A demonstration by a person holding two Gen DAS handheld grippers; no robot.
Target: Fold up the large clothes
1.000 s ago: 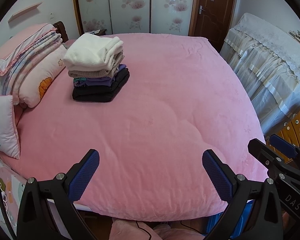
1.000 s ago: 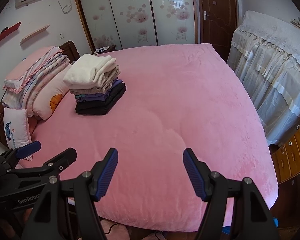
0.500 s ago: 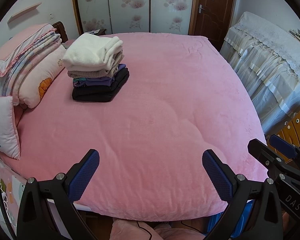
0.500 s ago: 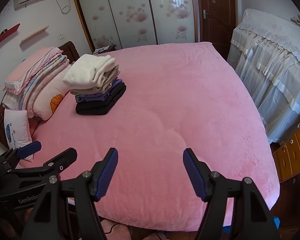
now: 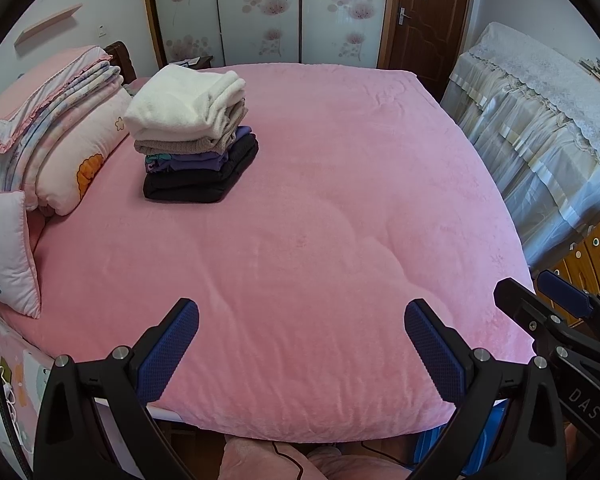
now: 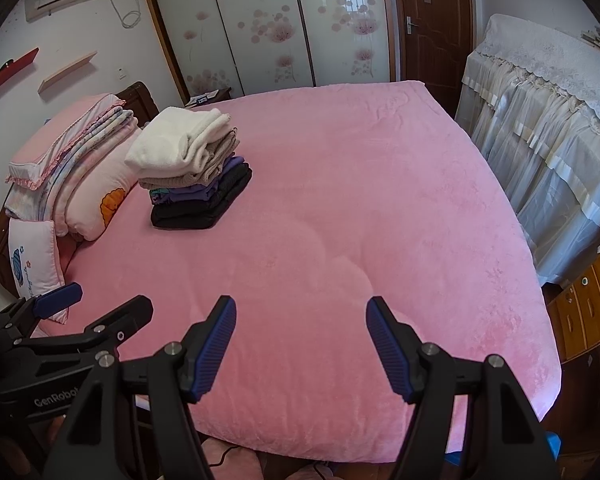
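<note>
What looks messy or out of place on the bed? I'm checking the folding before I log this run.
Nothing stands out. The stack of folded clothes sits upright near the pillows, only slightly staggered. The pink blanket lies smooth with faint creases. The left gripper and right gripper are empty, jaws open.

A neat stack of folded clothes (image 5: 194,142), white on top, black at bottom, lies on the bed.
</note>
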